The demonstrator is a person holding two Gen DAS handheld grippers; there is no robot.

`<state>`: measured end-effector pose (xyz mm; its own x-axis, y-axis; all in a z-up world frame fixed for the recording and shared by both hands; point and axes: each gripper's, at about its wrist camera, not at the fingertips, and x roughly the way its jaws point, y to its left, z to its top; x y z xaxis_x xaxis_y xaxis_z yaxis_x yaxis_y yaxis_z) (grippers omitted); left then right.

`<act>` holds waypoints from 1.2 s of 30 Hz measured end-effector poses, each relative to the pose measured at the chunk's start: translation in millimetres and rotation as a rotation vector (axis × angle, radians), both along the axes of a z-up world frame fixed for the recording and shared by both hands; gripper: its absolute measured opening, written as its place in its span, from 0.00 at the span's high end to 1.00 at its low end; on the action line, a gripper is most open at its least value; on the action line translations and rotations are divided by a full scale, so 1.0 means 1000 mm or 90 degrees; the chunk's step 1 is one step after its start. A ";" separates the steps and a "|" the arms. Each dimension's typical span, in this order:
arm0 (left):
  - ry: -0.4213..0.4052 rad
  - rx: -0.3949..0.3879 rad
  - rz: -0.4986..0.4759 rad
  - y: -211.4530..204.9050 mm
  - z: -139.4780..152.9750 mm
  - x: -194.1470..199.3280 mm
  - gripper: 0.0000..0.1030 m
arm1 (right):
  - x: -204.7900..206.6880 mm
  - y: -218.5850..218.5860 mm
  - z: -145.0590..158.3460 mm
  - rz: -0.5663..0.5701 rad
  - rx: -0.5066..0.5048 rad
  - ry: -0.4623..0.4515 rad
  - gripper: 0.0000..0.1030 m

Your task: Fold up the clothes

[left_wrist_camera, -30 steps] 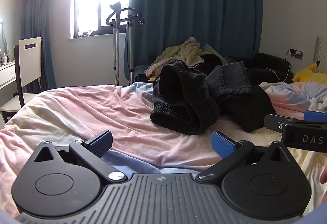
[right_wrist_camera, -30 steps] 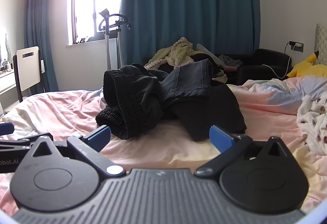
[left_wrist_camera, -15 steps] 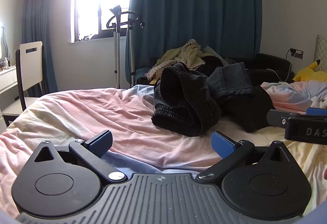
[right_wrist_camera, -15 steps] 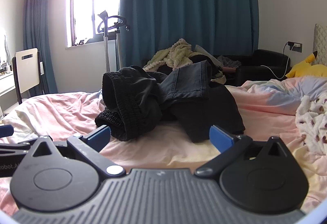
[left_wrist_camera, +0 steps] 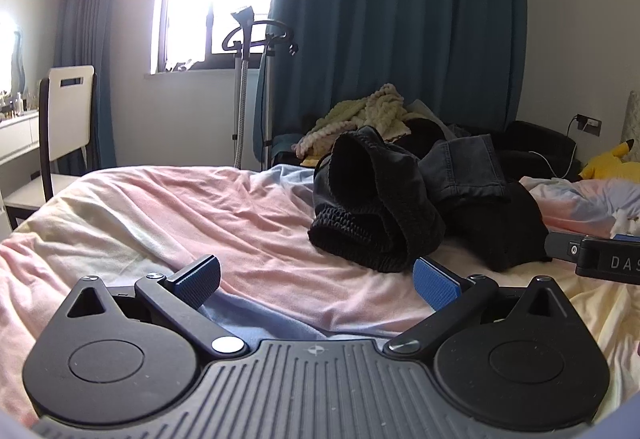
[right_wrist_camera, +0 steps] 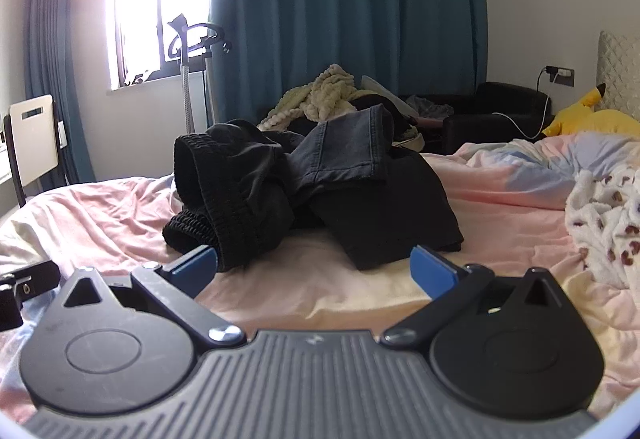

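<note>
A crumpled pile of dark clothes (left_wrist_camera: 400, 207) lies on the pink bed: black garments with ribbed cuffs and a grey denim piece (left_wrist_camera: 468, 171) on top. The pile also shows in the right wrist view (right_wrist_camera: 312, 195). My left gripper (left_wrist_camera: 318, 281) is open and empty, low over the sheet, short of the pile. My right gripper (right_wrist_camera: 314, 267) is open and empty, its left fingertip (right_wrist_camera: 196, 263) right at the pile's ribbed cuff. The right gripper's side shows at the right edge of the left wrist view (left_wrist_camera: 600, 263).
The bed (left_wrist_camera: 180, 215) has a rumpled pink, yellow and blue cover. A white spotted fleece (right_wrist_camera: 604, 223) lies at right. A yellow plush (right_wrist_camera: 592, 115), a black armchair (right_wrist_camera: 500, 115) with clothes, a garment steamer stand (left_wrist_camera: 248, 91) and a white chair (left_wrist_camera: 68, 119) stand around.
Both grippers have moved forward toward the clothes pile, which looks larger now. The jaws stayed open.
</note>
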<state>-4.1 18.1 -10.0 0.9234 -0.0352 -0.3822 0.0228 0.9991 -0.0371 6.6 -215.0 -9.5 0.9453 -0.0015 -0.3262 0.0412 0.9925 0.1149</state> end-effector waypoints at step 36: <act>0.055 0.127 -0.151 -0.087 -0.053 0.169 0.01 | 0.016 -0.049 -0.005 -0.050 0.104 0.011 0.00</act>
<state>164.8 -69.3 -62.8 0.8625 -0.1628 -0.4792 0.2614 0.9540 0.1465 22.3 -263.7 -14.1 0.9388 -0.0204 -0.3438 0.1207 0.9544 0.2730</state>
